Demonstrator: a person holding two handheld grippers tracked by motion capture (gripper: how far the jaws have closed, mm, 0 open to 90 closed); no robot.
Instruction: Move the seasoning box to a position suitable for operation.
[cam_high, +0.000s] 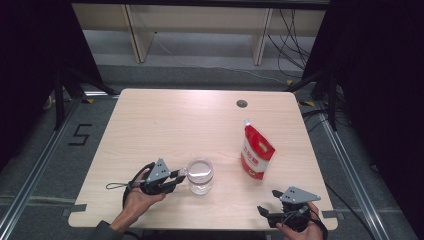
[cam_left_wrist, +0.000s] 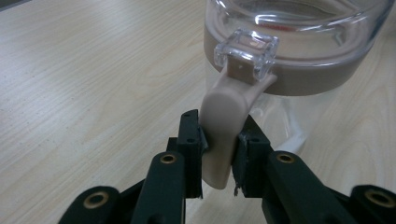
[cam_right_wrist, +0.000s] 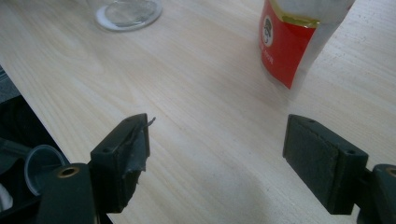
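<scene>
High view: a clear jar (cam_high: 200, 175) stands near the table's (cam_high: 165, 125) front edge, the left gripper (cam_high: 176, 178) at its side; a red pouch (cam_high: 256, 155) stands well apart.

Left gripper view: the jaws clamp the jar's beige latch tab (cam_left_wrist: 223, 122).

Right gripper view: the right gripper (cam_right_wrist: 217, 156) gapes wide, holding nothing.

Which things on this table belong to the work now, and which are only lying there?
In use:
- clear glass jar
- its beige handle, clamped by the left hand-held gripper

Lying about:
- red and white pouch, standing apart from the jar
- right hand-held gripper, open and holding nothing
</scene>
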